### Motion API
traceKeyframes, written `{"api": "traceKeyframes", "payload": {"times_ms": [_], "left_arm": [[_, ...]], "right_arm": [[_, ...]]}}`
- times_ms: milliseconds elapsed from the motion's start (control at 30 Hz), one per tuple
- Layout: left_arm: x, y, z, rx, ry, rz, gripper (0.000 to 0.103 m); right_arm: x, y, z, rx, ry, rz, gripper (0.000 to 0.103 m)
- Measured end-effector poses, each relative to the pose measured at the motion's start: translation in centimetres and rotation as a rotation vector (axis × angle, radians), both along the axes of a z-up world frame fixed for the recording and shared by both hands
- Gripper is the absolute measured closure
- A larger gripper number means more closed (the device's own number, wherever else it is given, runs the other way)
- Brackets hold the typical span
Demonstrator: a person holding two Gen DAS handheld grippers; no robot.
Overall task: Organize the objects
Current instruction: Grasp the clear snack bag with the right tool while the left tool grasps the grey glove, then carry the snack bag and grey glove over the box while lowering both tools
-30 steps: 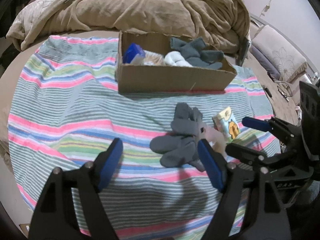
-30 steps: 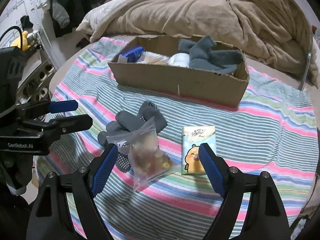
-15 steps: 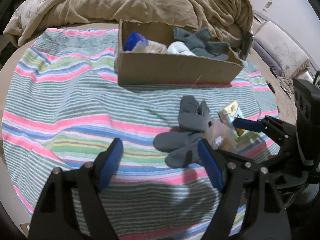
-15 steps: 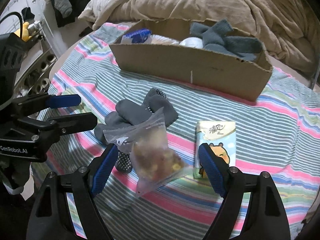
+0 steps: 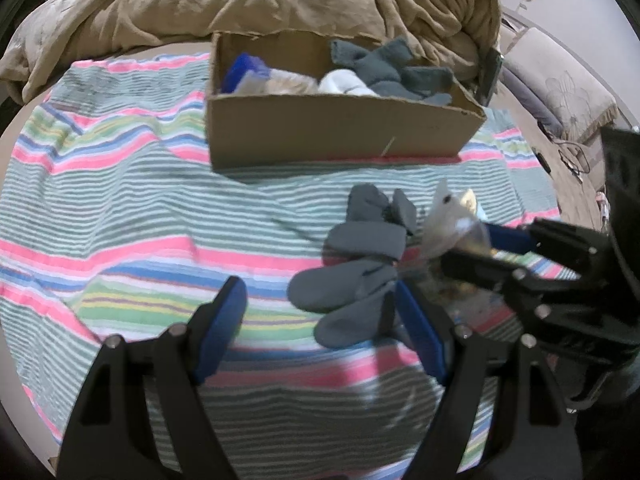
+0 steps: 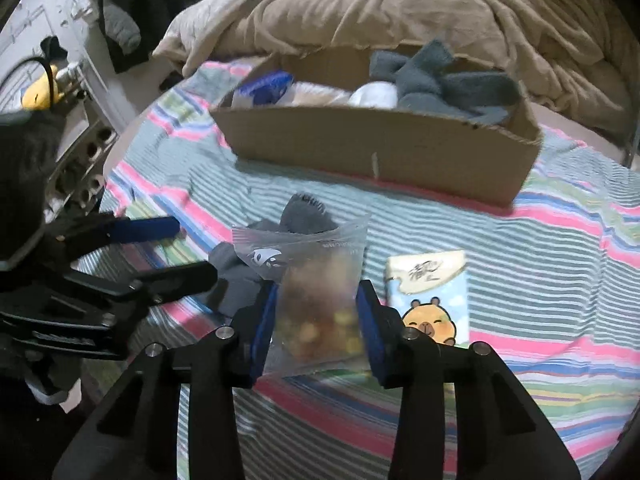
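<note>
Your right gripper [image 6: 316, 312] is pinching the clear snack bag [image 6: 316, 280] between both pads, low over the striped cloth [image 6: 540, 264]; your left gripper [image 5: 320, 320] is hanging wide apart and empty, its right finger just beside the grey socks [image 5: 352, 276]. Beyond them the cardboard box [image 6: 380, 156] is already holding socks, something white and a blue item. Socks, bag and tissue pack [image 6: 432, 292] are waiting outside it, so I'd judge you're partway through

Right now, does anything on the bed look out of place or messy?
Nothing spilled or damaged. Loose grey socks lie in a heap on the striped blanket outside the cardboard box, and they partly sit under the snack bag.
</note>
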State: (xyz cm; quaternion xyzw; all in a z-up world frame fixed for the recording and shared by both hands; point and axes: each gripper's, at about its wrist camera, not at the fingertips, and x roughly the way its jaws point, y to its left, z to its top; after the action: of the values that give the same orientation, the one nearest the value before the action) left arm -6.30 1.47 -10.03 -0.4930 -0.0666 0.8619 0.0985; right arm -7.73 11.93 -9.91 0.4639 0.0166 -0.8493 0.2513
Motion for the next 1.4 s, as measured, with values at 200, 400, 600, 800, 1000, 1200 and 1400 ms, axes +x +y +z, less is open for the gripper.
{"api": "traceKeyframes", "payload": {"times_ms": [200,400,600,800,1000,1200,1400], "left_arm": [[-1.4,1.5,-1.5,-0.003,-0.019,-0.032,0.024],[-2.2,3.2,-2.5,-0.036,-0.013,-0.092,0.031],[-2.2,3.5,-2.6,0.014,-0.026,-0.124,0.066],[-1.6,3.0,-1.5,0.042,0.001,-0.119,0.075],[-0.8,2.1,0.5,0.076,0.043,-0.102,0.076],[-0.6,1.1,2.2,0.144,0.072,-0.084,0.076],[-0.5,0.5,4.5,0.159,0.123,-0.071,0.076]], "right_arm": [[-0.2,1.8,1.5,-0.039,0.024,-0.029,0.061],[-0.5,2.5,2.0,-0.059,0.033,-0.052,0.060],[-0.5,3.2,2.6,-0.073,0.049,-0.069,0.060],[-0.5,3.9,3.6,-0.076,0.070,-0.088,0.060],[-0.6,4.2,4.7,-0.069,0.097,-0.098,0.060],[-0.9,4.3,6.1,-0.060,0.125,-0.108,0.060],[-1.5,4.8,7.5,-0.043,0.159,-0.128,0.060]]}}
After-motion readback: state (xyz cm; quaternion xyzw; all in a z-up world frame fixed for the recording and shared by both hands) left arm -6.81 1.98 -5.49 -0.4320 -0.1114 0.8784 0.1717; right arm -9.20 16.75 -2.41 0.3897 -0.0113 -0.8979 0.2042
